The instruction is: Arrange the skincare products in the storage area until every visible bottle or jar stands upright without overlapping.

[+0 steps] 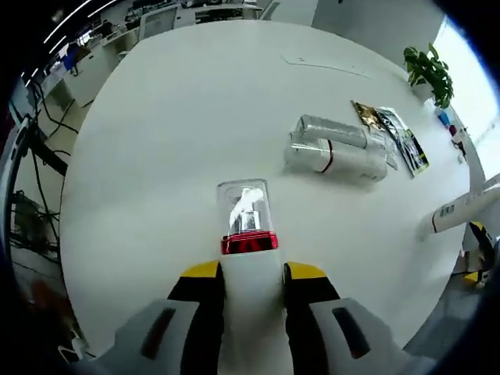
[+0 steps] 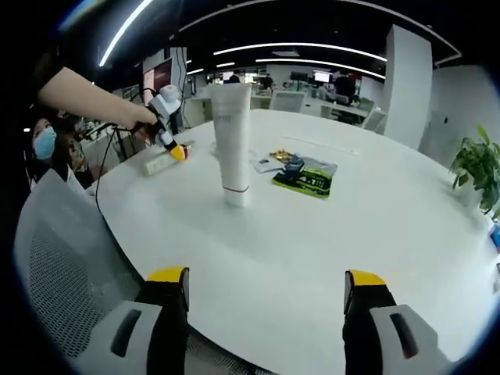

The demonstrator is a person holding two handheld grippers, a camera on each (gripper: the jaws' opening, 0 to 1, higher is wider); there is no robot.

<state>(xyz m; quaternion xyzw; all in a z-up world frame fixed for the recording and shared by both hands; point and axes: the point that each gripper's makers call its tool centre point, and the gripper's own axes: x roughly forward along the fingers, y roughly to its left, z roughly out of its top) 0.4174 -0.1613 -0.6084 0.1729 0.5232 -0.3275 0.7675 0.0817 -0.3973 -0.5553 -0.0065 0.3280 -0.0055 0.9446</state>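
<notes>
A bottle with a clear cap (image 1: 245, 209) and a red band lies on the white table (image 1: 172, 141), cap pointing away. Its white body runs back between my left gripper's (image 1: 254, 271) yellow-tipped jaws, which are shut on it. Two more bottles (image 1: 336, 148) lie side by side further right. A tall white tube (image 2: 232, 133) with a thin red stripe stands upright on its cap. My right gripper (image 2: 266, 280) hovers open in front of that tube, with nothing between its jaws. In the right gripper view a hand holds the left gripper (image 2: 173, 148) low at the table's left.
Several flat sachets (image 2: 305, 176) lie on the table right of the tube, and beside the lying bottles as sachets (image 1: 394, 133). A potted plant (image 1: 428, 70) stands beyond the table. A mesh chair (image 2: 62, 258) is at the near left edge. Desks and people fill the background.
</notes>
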